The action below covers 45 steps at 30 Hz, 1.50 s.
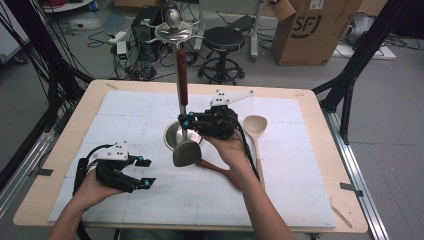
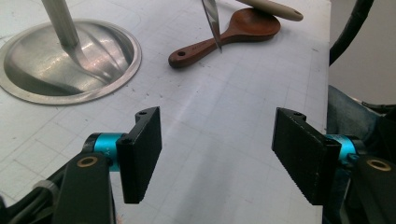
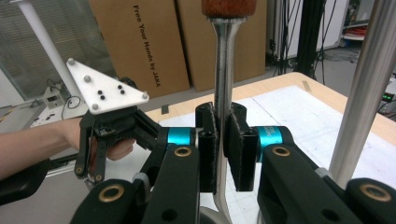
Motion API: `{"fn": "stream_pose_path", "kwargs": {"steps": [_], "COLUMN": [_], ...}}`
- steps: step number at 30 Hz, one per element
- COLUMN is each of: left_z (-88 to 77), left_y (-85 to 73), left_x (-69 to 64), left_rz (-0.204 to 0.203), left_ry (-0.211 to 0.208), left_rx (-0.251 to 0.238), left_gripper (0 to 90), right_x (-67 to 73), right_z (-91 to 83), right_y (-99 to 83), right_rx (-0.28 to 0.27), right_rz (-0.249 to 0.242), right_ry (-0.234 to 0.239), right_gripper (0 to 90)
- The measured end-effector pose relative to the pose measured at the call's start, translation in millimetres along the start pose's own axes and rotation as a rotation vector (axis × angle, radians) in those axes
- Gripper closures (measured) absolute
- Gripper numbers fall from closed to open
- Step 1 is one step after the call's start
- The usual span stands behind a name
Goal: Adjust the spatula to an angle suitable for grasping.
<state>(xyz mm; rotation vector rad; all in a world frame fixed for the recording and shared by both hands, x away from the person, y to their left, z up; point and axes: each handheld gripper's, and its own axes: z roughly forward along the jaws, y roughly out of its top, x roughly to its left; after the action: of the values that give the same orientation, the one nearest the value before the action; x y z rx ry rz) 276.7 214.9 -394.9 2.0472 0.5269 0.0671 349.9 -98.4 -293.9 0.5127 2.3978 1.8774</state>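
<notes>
— What do we have in our right gripper (image 1: 189, 121)?

— We are pinching the thin metal neck of a spatula (image 1: 184, 135). In the right gripper view the two black pads squeeze that neck (image 3: 222, 135) from both sides, so the gripper is clenched on it.

— Where is the spatula?

— It is up in the air and stands almost straight. Its red-brown wooden handle (image 1: 182, 75) points up and its shiny flat blade (image 1: 186, 153) hangs down, above the white mat (image 1: 125, 110) on the worktop (image 1: 100, 87). It is right beside the metal stand (image 1: 181, 136). The stand has a round silver foot, a tall pole and a ring with hooks and a ball on top.

— And our left gripper (image 1: 142, 172)?

— It hangs low over the mat near the left front part of the worktop. Its jaws stand apart, and in the left gripper view we see just the mat between them. It is let go, holding nothing.

— What else lies on the worktop?

— A pale wooden spoon (image 1: 256, 131) lies on the mat to the right of our right hand (image 1: 231, 150). A dark brown wooden spoon (image 2: 229, 37) lies flat on the mat too, just past the stand's foot (image 2: 65, 60), and its bowl touches the pale one.
</notes>
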Motion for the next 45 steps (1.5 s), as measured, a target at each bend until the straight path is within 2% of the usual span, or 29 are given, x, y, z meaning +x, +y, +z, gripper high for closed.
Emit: {"fn": "stream_pose_path", "kwargs": {"steps": [9,24,45], "left_z": [-0.5,-1.9,-2.2], "left_y": [-0.5,-2.3,-2.3], "left_x": [0.2,0.6,0.3], "left_rz": [-0.003,-0.001,0.000], "left_ry": [-0.003,0.001,-0.002], "left_rx": [-0.003,-0.002,-0.007], "left_gripper": [33.4,33.5,33.5], "right_x": [-3.7,-9.3,-15.8], "right_z": [3.6,7.4,18.5], "right_y": [10.4,12.0,17.5], "right_rx": [0.000,0.013,0.022], "right_rz": [0.001,0.001,0.004], "right_ry": [-0.012,-0.052,-0.083], "right_gripper": [83.7,83.7,83.6]}}
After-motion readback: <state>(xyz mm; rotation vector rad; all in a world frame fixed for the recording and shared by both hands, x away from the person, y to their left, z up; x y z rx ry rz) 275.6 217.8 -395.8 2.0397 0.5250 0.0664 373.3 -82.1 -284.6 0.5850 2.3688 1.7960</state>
